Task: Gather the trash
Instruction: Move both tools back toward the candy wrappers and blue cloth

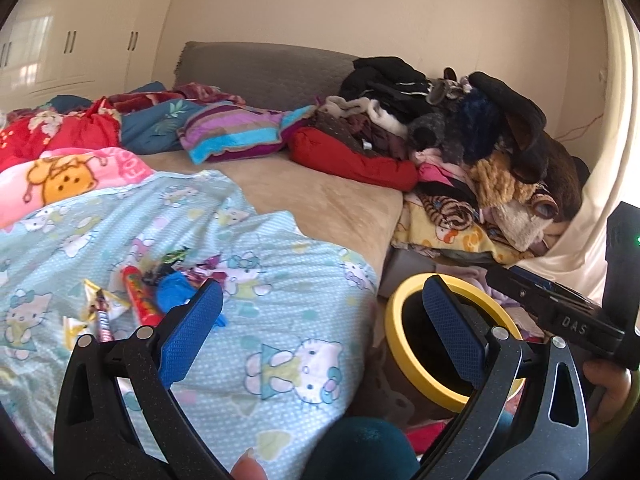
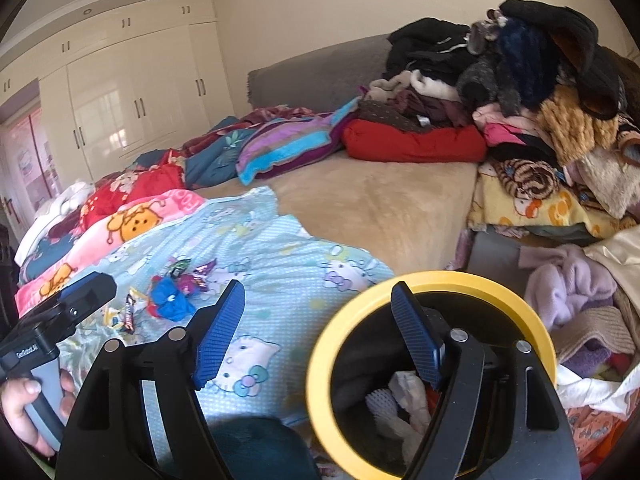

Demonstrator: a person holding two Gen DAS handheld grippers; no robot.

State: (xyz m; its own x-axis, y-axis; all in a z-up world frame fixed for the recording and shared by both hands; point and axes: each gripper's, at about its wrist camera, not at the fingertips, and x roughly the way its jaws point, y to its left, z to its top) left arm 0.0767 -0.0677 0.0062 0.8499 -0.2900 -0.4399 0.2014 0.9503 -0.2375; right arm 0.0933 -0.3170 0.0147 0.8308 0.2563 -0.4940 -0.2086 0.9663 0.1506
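Note:
A heap of candy wrappers [image 1: 160, 288] lies on the light-blue cat-print blanket [image 1: 280, 300]: a red tube [image 1: 138, 296], a blue wrapper [image 1: 174, 292] and foil pieces. My left gripper [image 1: 320, 320] is open and empty, its left pad just right of the heap. The yellow-rimmed black bin [image 1: 394, 320] stands beside the bed. In the right wrist view my right gripper [image 2: 318, 332] is open and empty, its right finger over the bin [image 2: 460, 280], which holds crumpled white trash [image 2: 404, 396]. The wrappers [image 2: 172, 296] lie ahead to its left.
A tall pile of clothes [image 1: 480, 140] fills the bed's right side, and folded bedding [image 1: 232, 132] lies by the grey headboard [image 1: 260, 68]. More clothes [image 2: 580, 300] crowd the floor right of the bin. A hand [image 2: 24, 400] grips the left tool's handle.

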